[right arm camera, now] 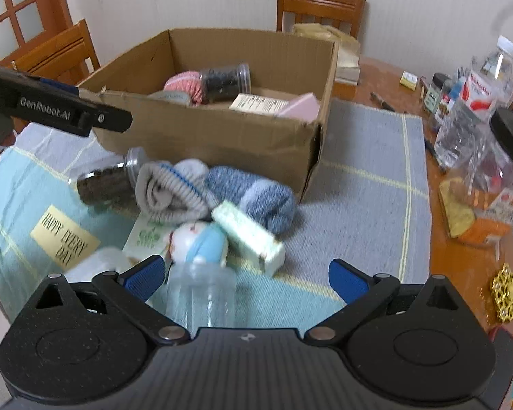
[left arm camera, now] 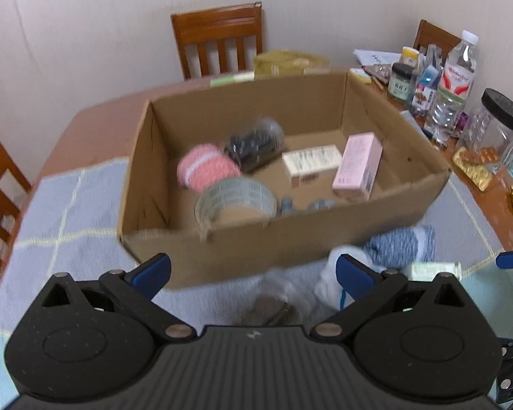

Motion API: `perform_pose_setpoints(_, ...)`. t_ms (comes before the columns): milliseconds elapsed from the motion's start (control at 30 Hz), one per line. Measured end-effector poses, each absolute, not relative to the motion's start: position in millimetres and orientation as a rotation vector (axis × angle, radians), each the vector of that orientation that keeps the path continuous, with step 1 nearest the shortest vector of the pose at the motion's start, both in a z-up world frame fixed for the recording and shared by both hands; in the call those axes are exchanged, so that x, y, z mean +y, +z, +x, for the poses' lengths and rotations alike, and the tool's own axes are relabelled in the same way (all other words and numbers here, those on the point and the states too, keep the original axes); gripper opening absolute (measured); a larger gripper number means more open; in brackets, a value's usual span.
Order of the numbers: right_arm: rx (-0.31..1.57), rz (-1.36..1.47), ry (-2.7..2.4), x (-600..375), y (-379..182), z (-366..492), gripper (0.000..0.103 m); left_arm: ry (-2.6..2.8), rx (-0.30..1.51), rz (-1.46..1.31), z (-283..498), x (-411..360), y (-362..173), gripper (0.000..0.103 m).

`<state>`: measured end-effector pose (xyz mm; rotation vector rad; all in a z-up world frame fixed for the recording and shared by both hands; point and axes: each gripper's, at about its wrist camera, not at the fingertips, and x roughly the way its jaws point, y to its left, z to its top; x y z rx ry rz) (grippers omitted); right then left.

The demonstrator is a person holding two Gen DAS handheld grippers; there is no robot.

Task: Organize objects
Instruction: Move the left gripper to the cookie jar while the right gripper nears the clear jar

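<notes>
An open cardboard box (left arm camera: 242, 249) (right arm camera: 222, 136) stands on a blue checked cloth. Inside lie a pink yarn ball (left arm camera: 207, 167), a dark jar (left arm camera: 256, 143), a tape roll (left arm camera: 236, 198), a white carton (left arm camera: 313, 162) and a pink carton (left arm camera: 357, 167). In front of the box lie a jar of dark bits (right arm camera: 106, 181), grey rolled socks (right arm camera: 171, 191), blue rolled socks (right arm camera: 256, 198), a pale green carton (right arm camera: 248, 237), a blue-and-white toy (right arm camera: 201, 244) and a clear bottle (right arm camera: 201, 297). My left gripper (left arm camera: 253, 273) is open and empty above these. My right gripper (right arm camera: 246, 280) is open over the clear bottle.
Wooden chairs (left arm camera: 219, 41) stand round the table. At the right are a water bottle (left arm camera: 453, 82), small jars (left arm camera: 400, 80), a black-lidded glass jar (left arm camera: 496, 126) and blister packs (left arm camera: 472, 167). A yellow card (right arm camera: 65, 237) lies at the left. A gold ornament (right arm camera: 506, 297) lies at the right.
</notes>
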<state>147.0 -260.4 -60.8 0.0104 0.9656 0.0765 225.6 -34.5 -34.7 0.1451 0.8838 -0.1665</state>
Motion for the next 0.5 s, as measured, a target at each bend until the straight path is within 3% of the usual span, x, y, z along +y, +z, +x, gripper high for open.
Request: perform_pose_setpoints(500, 1.081, 0.031, 0.066, -254, -88, 116, 0.103, -0.113, 0.991, 0.115, 197, -12, -91, 0.102)
